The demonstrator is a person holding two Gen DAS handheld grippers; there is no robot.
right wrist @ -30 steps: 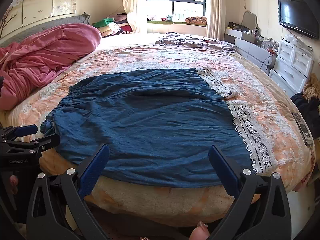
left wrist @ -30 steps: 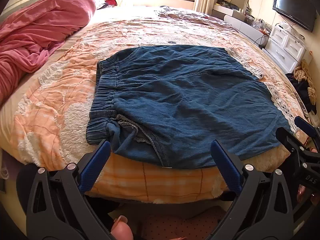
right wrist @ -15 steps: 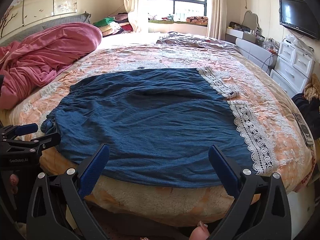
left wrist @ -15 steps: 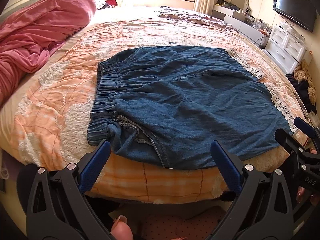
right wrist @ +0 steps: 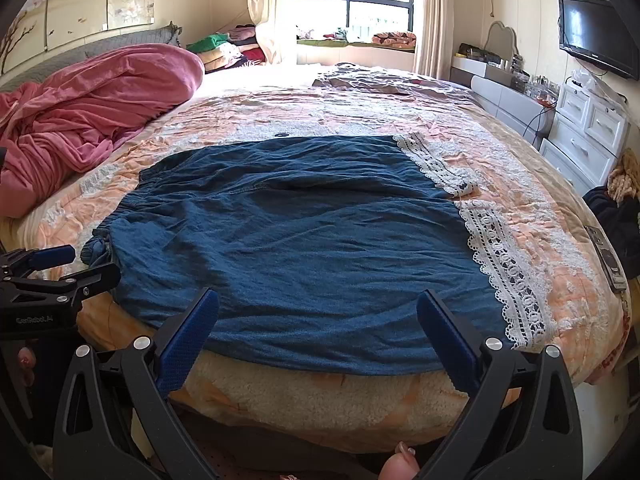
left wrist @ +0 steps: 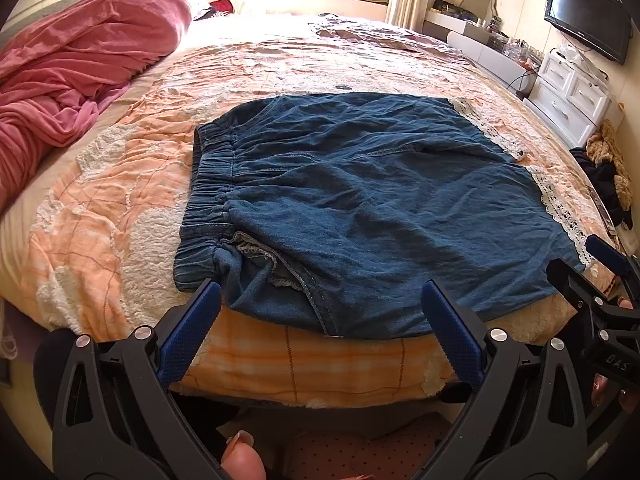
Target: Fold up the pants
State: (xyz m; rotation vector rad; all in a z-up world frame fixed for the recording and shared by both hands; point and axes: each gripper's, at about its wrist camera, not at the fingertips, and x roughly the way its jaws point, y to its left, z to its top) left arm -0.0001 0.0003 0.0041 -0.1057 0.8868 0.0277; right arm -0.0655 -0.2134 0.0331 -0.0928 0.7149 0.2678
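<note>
Dark blue denim pants (left wrist: 360,200) lie spread flat on the bed, elastic waistband (left wrist: 208,184) to the left and white lace hems (right wrist: 500,264) to the right. They also fill the middle of the right wrist view (right wrist: 300,248). My left gripper (left wrist: 320,300) is open and empty, held just off the bed's near edge by the waistband corner. My right gripper (right wrist: 318,312) is open and empty, in front of the pants' near edge towards the lace hem. Each gripper shows at the edge of the other's view.
The bed carries an orange and white quilt (left wrist: 120,184). A pink duvet (left wrist: 72,72) is heaped at the far left. White drawers (right wrist: 588,132) and a wall TV (right wrist: 596,40) stand to the right. Dark clothes (right wrist: 616,216) lie on the floor by the bed.
Both grippers have barely moved; the views shift only slightly. The pants lie as before and both grippers stay open.
</note>
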